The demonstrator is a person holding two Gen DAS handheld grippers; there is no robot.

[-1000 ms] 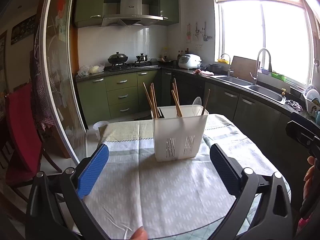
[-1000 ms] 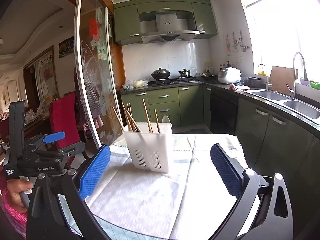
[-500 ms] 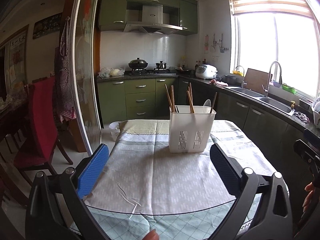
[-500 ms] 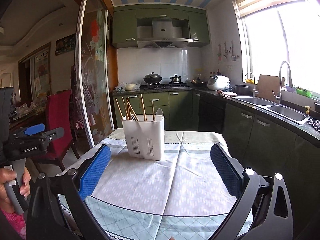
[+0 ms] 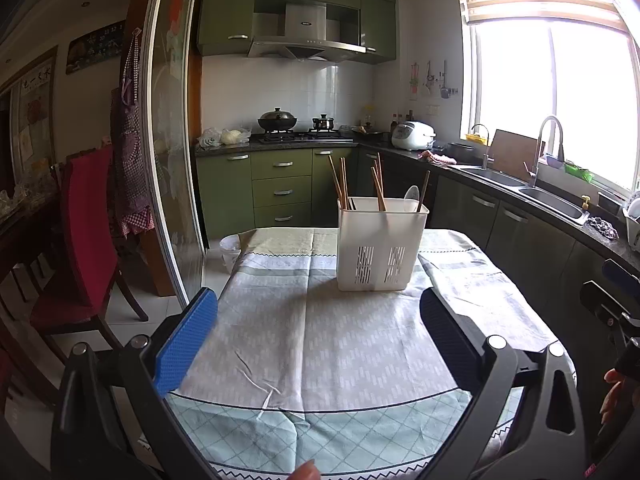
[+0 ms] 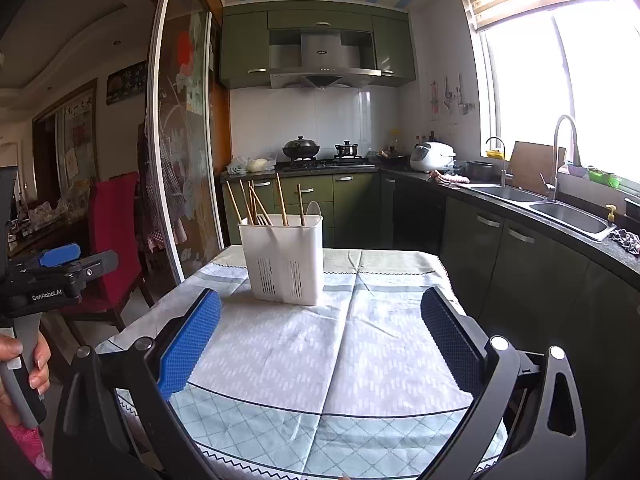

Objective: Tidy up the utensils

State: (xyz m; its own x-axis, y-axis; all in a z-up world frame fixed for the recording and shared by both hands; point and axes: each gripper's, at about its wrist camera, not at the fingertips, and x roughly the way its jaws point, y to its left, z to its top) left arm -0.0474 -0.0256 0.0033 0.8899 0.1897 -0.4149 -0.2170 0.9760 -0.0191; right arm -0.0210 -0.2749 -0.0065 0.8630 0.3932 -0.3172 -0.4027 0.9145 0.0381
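A white slotted utensil holder (image 5: pixel 380 246) stands upright on the far half of the cloth-covered table (image 5: pixel 352 344). It holds several wooden chopsticks (image 5: pixel 342 182) and a white spoon (image 5: pixel 411 198). It also shows in the right wrist view (image 6: pixel 285 258), with its chopsticks (image 6: pixel 256 204) and spoon (image 6: pixel 313 208). My left gripper (image 5: pixel 318 334) is open and empty, well short of the holder. My right gripper (image 6: pixel 320 338) is open and empty, also short of it. No loose utensil shows on the table.
A red chair (image 5: pixel 90 236) and a glass sliding door (image 5: pixel 172 152) stand left of the table. Green cabinets and a dark counter with a sink (image 5: pixel 552 200) run along the right. The other hand-held gripper shows at the left edge of the right wrist view (image 6: pixel 48 276).
Both grippers have pulled back and risen from the holder, which now looks smaller and farther. Both stay open and empty.
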